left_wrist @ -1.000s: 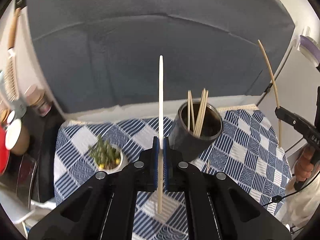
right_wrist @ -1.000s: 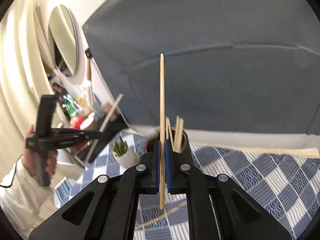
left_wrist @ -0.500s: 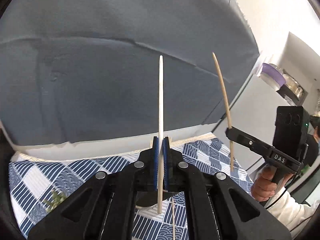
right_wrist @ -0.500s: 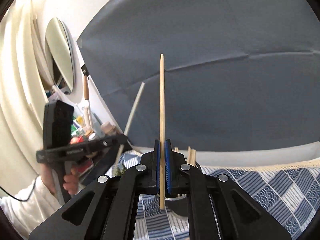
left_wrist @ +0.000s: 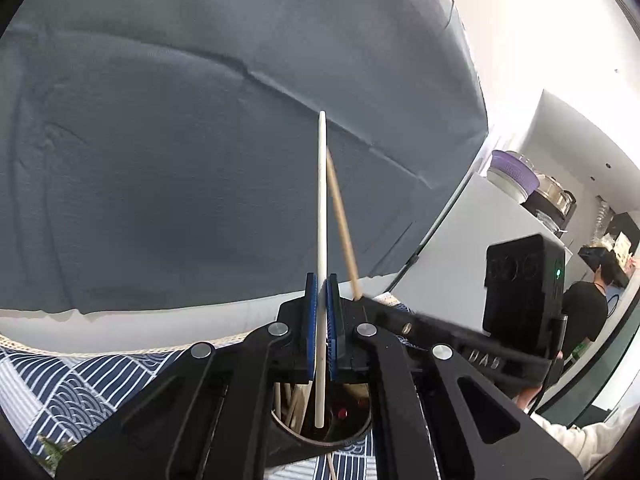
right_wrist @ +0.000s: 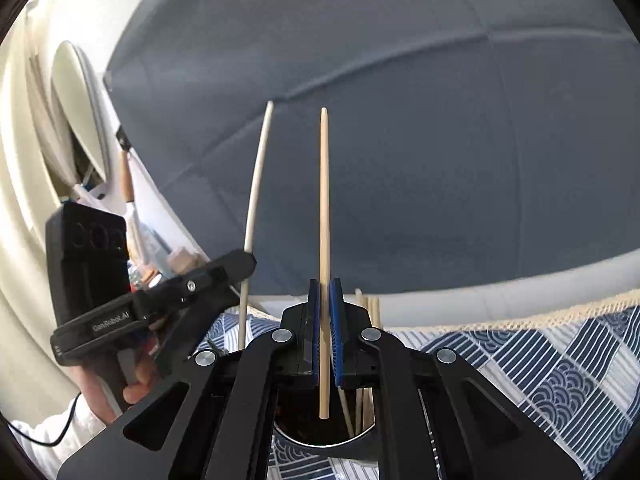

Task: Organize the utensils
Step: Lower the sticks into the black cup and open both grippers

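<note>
Two grippers work here, each clamped on one chopstick. In the left wrist view, the left gripper (left_wrist: 321, 320) pinches a smooth, pale white chopstick (left_wrist: 321, 200) between its blue pads; the stick stands upright at frame centre, its lower end hanging inside the mouth of a dark round holder (left_wrist: 320, 438) at the bottom of the frame. Just to its right leans a tan wooden chopstick (left_wrist: 340, 216), held by the right gripper (left_wrist: 358, 298), whose black body runs toward the right edge.

In the right wrist view, that tan, tapered chopstick (right_wrist: 324, 240) stands vertical in the right gripper (right_wrist: 324, 332), jaws pressed shut on it, its lower end over the holder (right_wrist: 324, 446). Several more wooden chopsticks (right_wrist: 366, 360), perhaps four, already lean inside the cup at right of centre. At centre left, the left gripper (right_wrist: 244, 260) grips the white chopstick (right_wrist: 258, 176).

One blue-and-white patterned tablecloth (right_wrist: 540, 360) with a woven cream edge covers the table. A matte grey fabric backdrop (left_wrist: 180, 140) fills the upper frame.
</note>
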